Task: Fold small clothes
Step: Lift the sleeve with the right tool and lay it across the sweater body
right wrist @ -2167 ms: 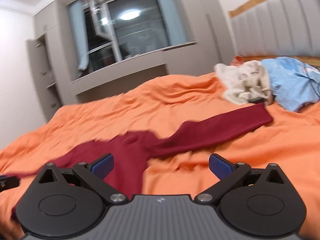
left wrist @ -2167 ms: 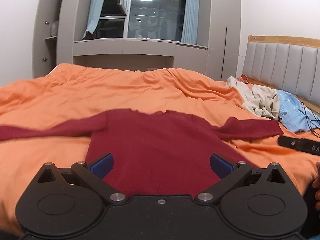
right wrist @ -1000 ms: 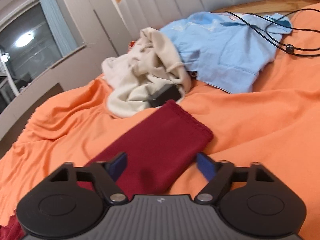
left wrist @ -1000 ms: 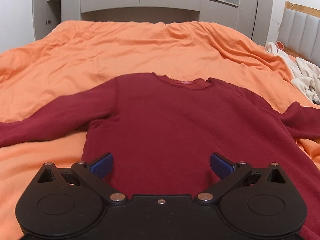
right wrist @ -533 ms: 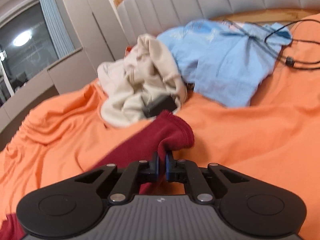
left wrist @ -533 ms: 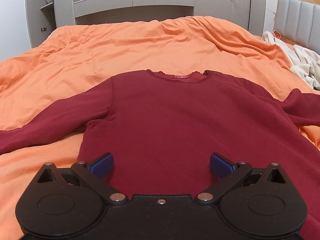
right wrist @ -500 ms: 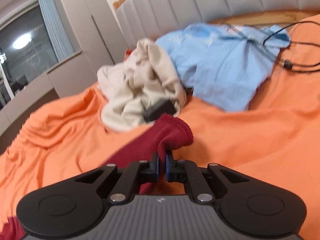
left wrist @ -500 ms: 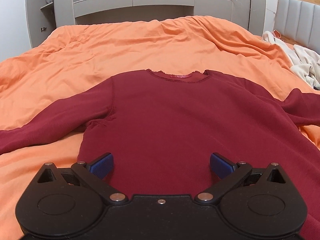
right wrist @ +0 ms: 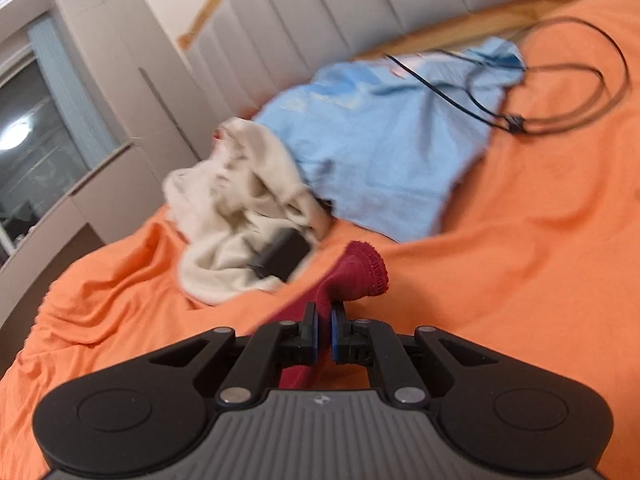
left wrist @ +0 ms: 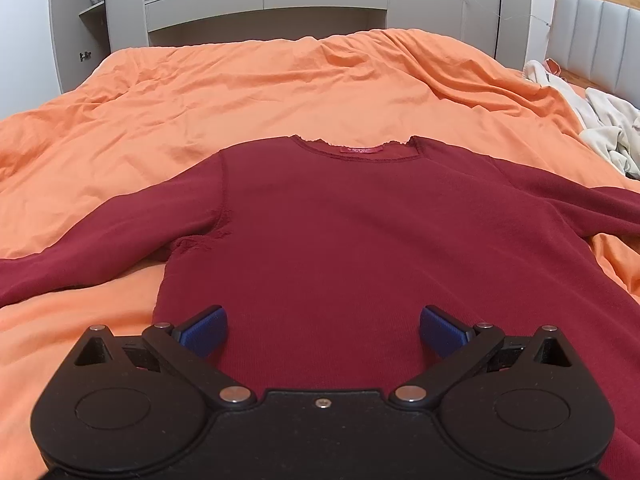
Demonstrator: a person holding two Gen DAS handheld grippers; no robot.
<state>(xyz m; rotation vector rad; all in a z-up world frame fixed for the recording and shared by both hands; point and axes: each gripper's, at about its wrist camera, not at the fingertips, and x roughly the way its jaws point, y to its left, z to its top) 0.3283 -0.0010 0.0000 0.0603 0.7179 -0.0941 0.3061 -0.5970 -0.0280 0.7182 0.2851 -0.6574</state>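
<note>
A dark red long-sleeved top [left wrist: 340, 232] lies flat on the orange duvet [left wrist: 280, 80], collar away from me, sleeves spread to both sides. My left gripper [left wrist: 323, 330] is open and empty, low over the top's lower body. My right gripper [right wrist: 323, 332] is shut on the cuff of the top's right sleeve [right wrist: 358, 274] and holds it lifted off the duvet [right wrist: 520, 260]; the cuff bunches up past the fingertips.
A cream garment [right wrist: 240, 216] with a black device [right wrist: 282, 258] on it and a light blue garment [right wrist: 384, 148] lie near the padded headboard [right wrist: 360, 12]. A black cable [right wrist: 560, 92] loops over the blue garment. Grey cabinets [left wrist: 264, 4] stand beyond the bed.
My right gripper closed on the sleeve cuff and has lifted it slightly, tilting. My left gripper stays open and has barely moved over the top.
</note>
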